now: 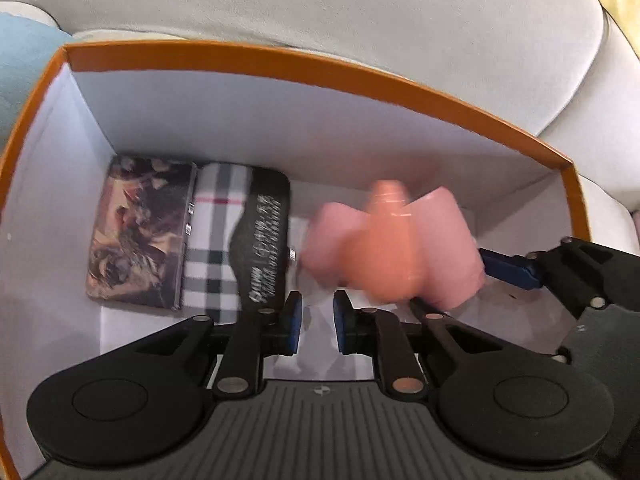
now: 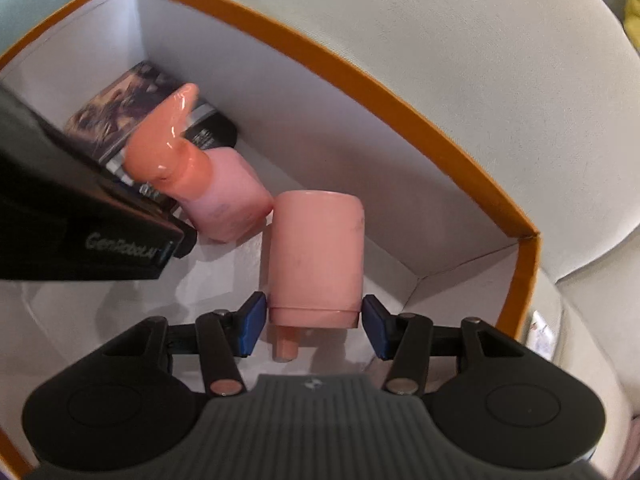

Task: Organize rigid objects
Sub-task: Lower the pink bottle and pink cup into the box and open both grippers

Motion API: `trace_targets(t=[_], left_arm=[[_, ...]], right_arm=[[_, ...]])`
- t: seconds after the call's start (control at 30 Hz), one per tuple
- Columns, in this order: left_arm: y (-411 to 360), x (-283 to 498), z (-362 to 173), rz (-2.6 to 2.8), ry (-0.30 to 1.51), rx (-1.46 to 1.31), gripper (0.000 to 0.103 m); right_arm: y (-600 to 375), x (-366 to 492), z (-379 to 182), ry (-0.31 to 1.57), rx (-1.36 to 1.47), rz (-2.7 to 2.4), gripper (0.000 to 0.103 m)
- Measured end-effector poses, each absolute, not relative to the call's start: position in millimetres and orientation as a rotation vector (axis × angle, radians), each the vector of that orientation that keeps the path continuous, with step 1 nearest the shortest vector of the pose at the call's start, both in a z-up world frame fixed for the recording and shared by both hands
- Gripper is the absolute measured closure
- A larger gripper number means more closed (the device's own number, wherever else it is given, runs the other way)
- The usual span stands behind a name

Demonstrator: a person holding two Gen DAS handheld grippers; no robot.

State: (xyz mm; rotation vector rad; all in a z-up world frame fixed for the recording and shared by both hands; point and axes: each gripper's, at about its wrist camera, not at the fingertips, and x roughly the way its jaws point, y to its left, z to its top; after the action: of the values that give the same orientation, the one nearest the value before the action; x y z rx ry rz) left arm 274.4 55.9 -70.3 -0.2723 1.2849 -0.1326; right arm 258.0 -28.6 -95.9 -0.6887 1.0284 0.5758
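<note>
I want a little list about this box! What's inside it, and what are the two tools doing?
box: orange rim, white inside, on a pale cushion
far end: picture tin, plaid case
pink things: bottle with pump top; pink cup lying beside it
right tool: open, a finger on each side of the pink cup
left tool: open, holding nothing
blur: left view smears the pink things

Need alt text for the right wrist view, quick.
The right gripper straddles a pink bottle inside the orange-rimmed box, fingers apart. A second pink bottle leans beside it, near a dark printed case.
</note>
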Motion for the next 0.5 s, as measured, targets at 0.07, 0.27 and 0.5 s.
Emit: trace_targets(t=[0.07, 0.27, 0.5], left_arm=[[56.5, 273.1, -72.8, -0.168, 1.288, -0.274, 0.08], [49.1, 260.8, -65.3, -0.238, 1.268, -0.167, 0.063], [76.0, 249.4, -59.4, -0.309, 1.228, -0.172, 0.055]], right_arm=[[-32.5, 261.8, -93.6, 1.029, -0.639, 0.59, 0.049], [-39.4, 265.7, -88.3, 1.042, -0.624, 0.664, 0.043], [-49.9, 261.2, -69.9, 1.029, -0.655, 0.773, 0.041]])
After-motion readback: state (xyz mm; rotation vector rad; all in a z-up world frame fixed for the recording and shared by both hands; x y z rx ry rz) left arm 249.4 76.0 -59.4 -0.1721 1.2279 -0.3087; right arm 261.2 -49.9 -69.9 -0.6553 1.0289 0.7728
